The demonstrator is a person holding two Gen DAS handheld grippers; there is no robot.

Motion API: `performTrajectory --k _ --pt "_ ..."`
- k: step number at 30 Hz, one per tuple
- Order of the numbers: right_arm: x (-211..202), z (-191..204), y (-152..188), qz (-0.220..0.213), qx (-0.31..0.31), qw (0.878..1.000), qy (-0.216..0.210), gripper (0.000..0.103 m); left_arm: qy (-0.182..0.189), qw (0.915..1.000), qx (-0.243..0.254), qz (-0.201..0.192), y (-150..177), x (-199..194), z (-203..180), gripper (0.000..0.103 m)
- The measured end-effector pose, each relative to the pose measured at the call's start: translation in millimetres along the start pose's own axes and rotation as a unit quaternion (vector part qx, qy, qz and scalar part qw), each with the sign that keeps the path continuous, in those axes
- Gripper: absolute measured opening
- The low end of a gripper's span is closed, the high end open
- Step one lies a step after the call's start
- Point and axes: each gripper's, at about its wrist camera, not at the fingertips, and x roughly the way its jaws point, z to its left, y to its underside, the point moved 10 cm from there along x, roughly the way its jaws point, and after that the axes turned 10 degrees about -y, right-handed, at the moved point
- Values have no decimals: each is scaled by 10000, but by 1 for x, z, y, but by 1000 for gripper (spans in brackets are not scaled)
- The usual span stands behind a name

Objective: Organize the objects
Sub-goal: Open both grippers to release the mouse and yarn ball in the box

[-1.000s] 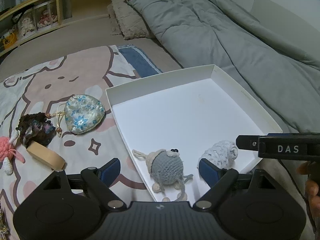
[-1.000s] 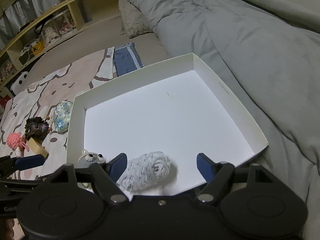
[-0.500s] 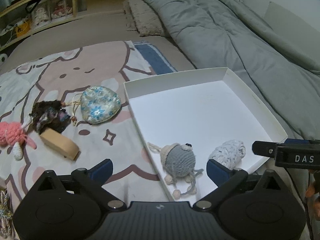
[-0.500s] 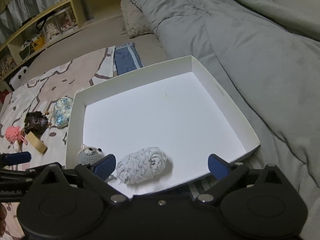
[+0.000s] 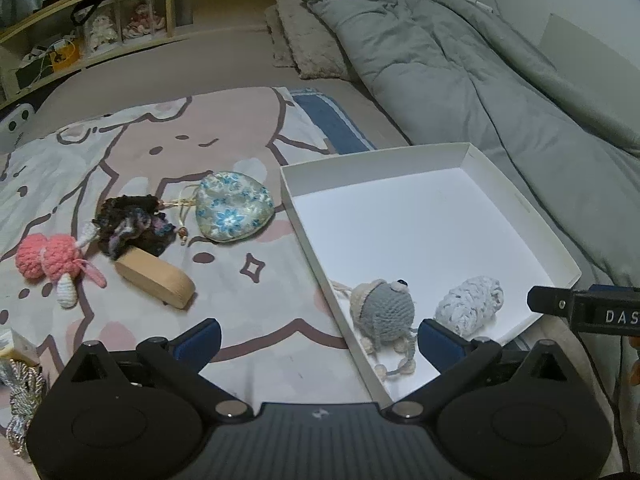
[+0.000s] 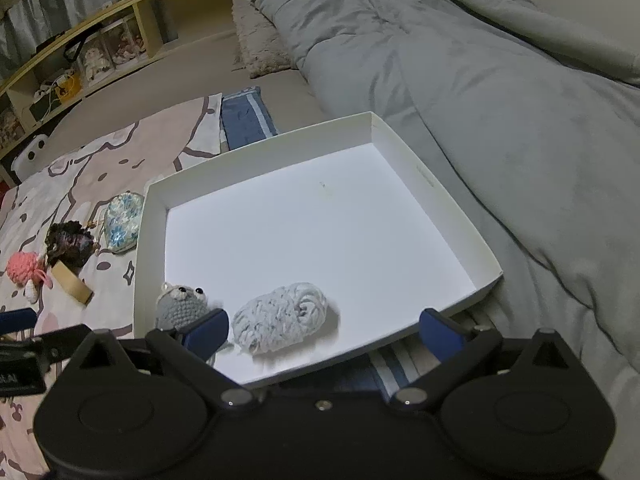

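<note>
A white shallow box (image 5: pixel 516 200) (image 6: pixel 456 216) lies on the bed. Inside it, near the front edge, lie a grey crochet toy (image 5: pixel 382 310) (image 6: pixel 180 306) and a pale blue yarn bundle (image 5: pixel 470 302) (image 6: pixel 280 316). On the cartoon blanket to the left lie a floral pouch (image 5: pixel 232 208) (image 6: pixel 120 220), a dark yarn clump (image 5: pixel 132 222) (image 6: pixel 68 242), a pink crochet toy (image 5: pixel 48 258) (image 6: pixel 22 266) and a wooden block (image 5: pixel 154 278) (image 6: pixel 72 284). My left gripper (image 5: pixel 318 340) is open and empty over the box's left wall. My right gripper (image 6: pixel 326 330) is open and empty, just before the box's front edge.
A grey duvet (image 5: pixel 480 80) (image 6: pixel 480 80) is heaped along the right side of the box. A furry pillow (image 5: pixel 308 48) and a shelf with boxes (image 5: pixel 100 32) are at the back. A corded bundle (image 5: pixel 20 392) lies at the left edge.
My left gripper has swung left and back, so the items on the blanket have come further into view. My right gripper has pulled back from the yarn bundle, its jaws a little wider.
</note>
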Motion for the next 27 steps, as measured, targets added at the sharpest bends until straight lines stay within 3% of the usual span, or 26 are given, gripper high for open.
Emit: performTrajectory --k 10,27 --pt "1 27 -2 -41 -320 9995 -20 103 -155 9996 -221 -22 4 -7 38 103" --pt "23 118 -6 -117 -696 9951 -698 103 -878 9941 -631 -80 17 -21 139 103"
